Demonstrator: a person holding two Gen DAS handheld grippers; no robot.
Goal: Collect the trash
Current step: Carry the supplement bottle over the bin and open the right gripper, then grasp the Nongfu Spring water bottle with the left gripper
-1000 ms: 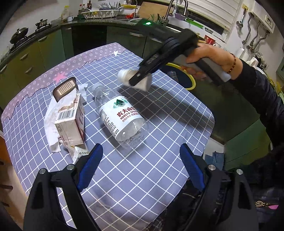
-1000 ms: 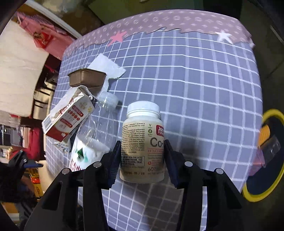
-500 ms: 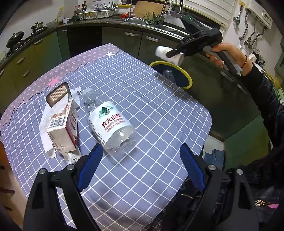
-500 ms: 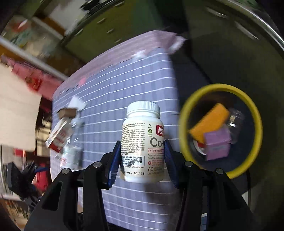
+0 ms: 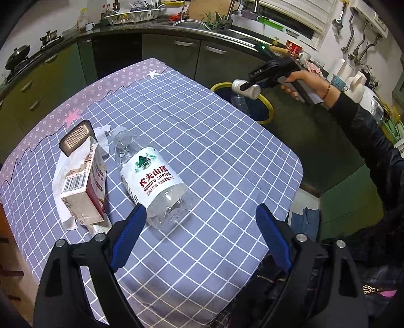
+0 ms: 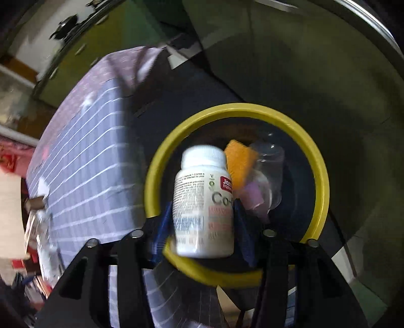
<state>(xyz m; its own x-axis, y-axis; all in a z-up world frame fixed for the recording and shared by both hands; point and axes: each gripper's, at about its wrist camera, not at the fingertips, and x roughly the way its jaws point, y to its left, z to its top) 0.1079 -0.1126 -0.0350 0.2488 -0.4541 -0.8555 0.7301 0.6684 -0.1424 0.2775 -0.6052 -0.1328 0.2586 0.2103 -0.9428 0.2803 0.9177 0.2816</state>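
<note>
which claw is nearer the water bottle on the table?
Left. The left claw hovers open just at the water bottle's base; the right claw, holding the pill bottle, is over the bin.

A tabletop (image 5: 227, 161) under a blue-grey checked cloth with a mauve starred border stands in a kitchen. Green cabinets (image 5: 45, 83) under a dark counter (image 5: 156, 29) run behind it. On the counter a dish rack (image 5: 133, 15) sits left of a sink (image 5: 192, 24) with a tall tap (image 5: 231, 10). A wok (image 5: 14, 59) and a small pot (image 5: 50, 36) rest on the stove at far left. Ladles (image 5: 353, 32) hang on the wall at right, above a blue mug (image 5: 337, 82) and a white kettle (image 5: 363, 93).
</note>
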